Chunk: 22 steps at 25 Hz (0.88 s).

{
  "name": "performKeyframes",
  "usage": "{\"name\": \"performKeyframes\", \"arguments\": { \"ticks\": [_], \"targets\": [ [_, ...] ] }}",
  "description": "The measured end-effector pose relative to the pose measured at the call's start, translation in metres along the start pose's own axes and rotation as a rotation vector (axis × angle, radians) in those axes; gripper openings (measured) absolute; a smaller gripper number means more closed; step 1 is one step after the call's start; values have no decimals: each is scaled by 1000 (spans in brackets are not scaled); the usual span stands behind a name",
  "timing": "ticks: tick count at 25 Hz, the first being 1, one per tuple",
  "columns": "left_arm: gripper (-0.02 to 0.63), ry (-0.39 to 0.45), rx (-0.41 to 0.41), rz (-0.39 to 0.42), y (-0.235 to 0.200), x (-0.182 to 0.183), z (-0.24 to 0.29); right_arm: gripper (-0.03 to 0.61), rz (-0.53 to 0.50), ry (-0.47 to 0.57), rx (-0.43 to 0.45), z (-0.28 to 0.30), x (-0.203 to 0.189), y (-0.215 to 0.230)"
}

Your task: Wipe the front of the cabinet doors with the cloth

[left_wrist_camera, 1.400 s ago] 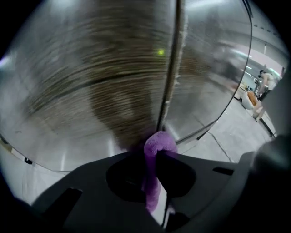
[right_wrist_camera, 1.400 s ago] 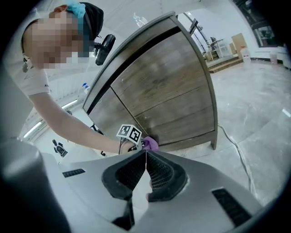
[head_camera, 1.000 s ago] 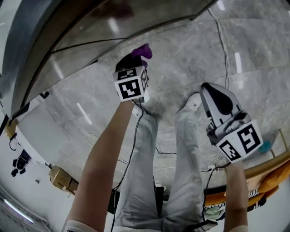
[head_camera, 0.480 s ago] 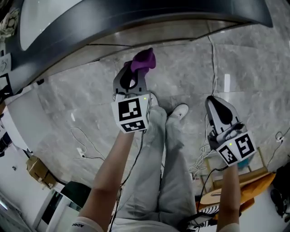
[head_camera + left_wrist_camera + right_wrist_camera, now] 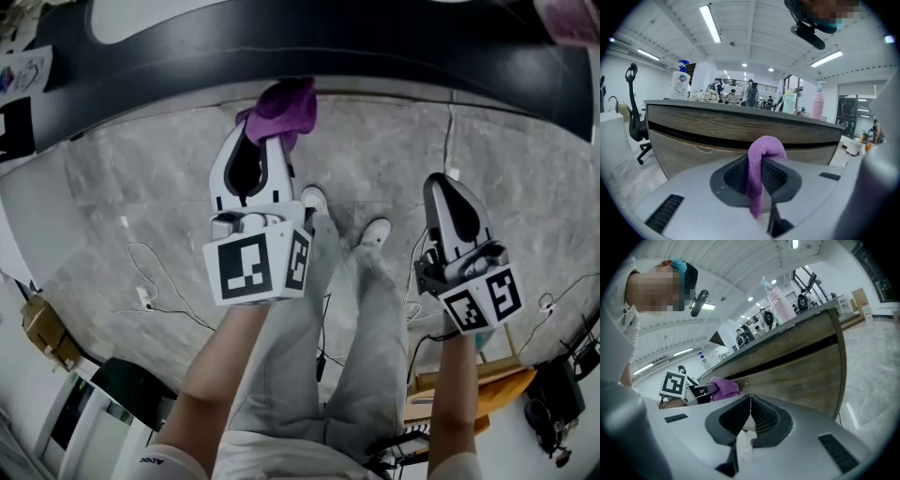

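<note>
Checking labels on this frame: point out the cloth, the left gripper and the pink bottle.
cloth [image 5: 766, 145], left gripper view, on its folded top above the jaws.
left gripper [image 5: 262, 139], head view, midway between its fingertips.
pink bottle [image 5: 819, 105], left gripper view, on its body.

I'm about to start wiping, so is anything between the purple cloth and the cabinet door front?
Nothing visible. The left hand-held gripper is shut on the purple cloth, and only open air lies between it and the cabinet door.
</note>
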<state>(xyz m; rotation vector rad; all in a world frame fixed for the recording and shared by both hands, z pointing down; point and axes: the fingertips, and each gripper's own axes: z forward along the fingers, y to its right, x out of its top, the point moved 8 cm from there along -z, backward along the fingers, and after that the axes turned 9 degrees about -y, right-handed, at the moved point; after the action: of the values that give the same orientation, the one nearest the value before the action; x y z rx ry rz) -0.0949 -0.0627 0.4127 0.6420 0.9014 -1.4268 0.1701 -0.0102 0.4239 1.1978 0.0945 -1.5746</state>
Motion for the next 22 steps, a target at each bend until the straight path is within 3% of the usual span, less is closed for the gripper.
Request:
{"name": "performKeyframes", "arguments": {
  "ticks": [4, 8, 18, 22],
  "targets": [
    [46, 34, 47, -30, -23, 7, -6, 28, -24, 20, 49, 21, 18, -20],
    [46, 33, 55, -56, -16, -1, 1, 27, -32, -10, 80, 28, 10, -18],
    [46, 75, 111, -68, 52, -1, 23, 28, -78, -84, 155, -4, -7, 21],
    [46, 90, 208, -89, 83, 1, 34, 28, -98, -122, 178, -40, -4, 53]
  ]
}}
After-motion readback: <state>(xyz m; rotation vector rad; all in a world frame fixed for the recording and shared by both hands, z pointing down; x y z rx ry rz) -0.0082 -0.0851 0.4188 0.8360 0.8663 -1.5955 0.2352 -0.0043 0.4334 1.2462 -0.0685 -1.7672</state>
